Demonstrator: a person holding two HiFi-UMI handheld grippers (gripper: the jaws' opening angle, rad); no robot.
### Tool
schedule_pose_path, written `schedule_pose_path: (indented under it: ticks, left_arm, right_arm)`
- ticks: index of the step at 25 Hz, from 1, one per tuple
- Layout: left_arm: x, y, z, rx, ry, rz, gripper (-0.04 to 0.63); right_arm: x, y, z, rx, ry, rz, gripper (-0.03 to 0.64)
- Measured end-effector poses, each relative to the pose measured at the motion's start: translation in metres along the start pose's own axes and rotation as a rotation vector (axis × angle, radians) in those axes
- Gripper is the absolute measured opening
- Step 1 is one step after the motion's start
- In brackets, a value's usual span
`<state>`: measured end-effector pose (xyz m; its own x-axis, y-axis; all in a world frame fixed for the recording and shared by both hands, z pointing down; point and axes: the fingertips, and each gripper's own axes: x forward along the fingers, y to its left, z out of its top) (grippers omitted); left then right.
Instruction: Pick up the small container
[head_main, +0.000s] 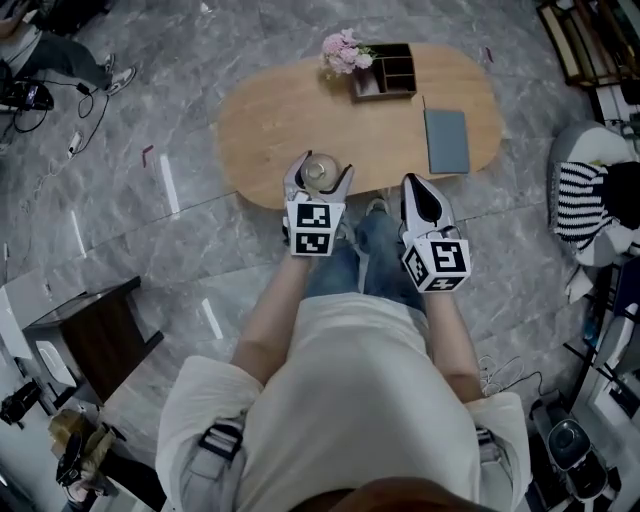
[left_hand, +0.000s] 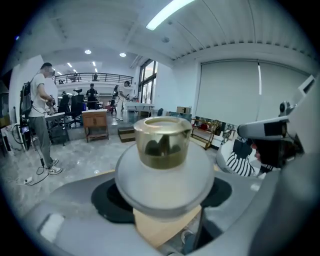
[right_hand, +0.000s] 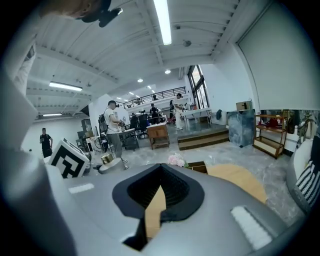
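The small container (head_main: 320, 172) is a round white pot with a gold lid (left_hand: 162, 142). My left gripper (head_main: 322, 166) is shut on it, a jaw on each side of its white body (left_hand: 165, 182), and holds it upright over the near edge of the oval wooden table (head_main: 270, 120). My right gripper (head_main: 415, 190) hangs just right of it at the table's near edge, jaws shut with nothing between them. In the right gripper view the held container (right_hand: 107, 159) shows at the left, beside the left gripper's marker cube (right_hand: 70, 160).
At the table's far side stand pink flowers (head_main: 345, 50) and a wooden organizer box (head_main: 385, 72). A grey notebook (head_main: 446, 140) lies at the table's right. A dark side table (head_main: 95, 335) is at the left, and a striped cushion (head_main: 580, 200) at the right.
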<state>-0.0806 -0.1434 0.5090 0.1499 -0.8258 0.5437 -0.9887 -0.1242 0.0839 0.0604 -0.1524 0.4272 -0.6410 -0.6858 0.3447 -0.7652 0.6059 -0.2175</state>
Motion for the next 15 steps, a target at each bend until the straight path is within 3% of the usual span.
schedule_pose_path:
  ticks: [15]
  left_arm:
    - [-0.092, 0.004, 0.061, -0.004, -0.103, 0.023, 0.348]
  right_arm:
    - [-0.031, 0.03, 0.056, -0.077, -0.083, 0.075, -0.002]
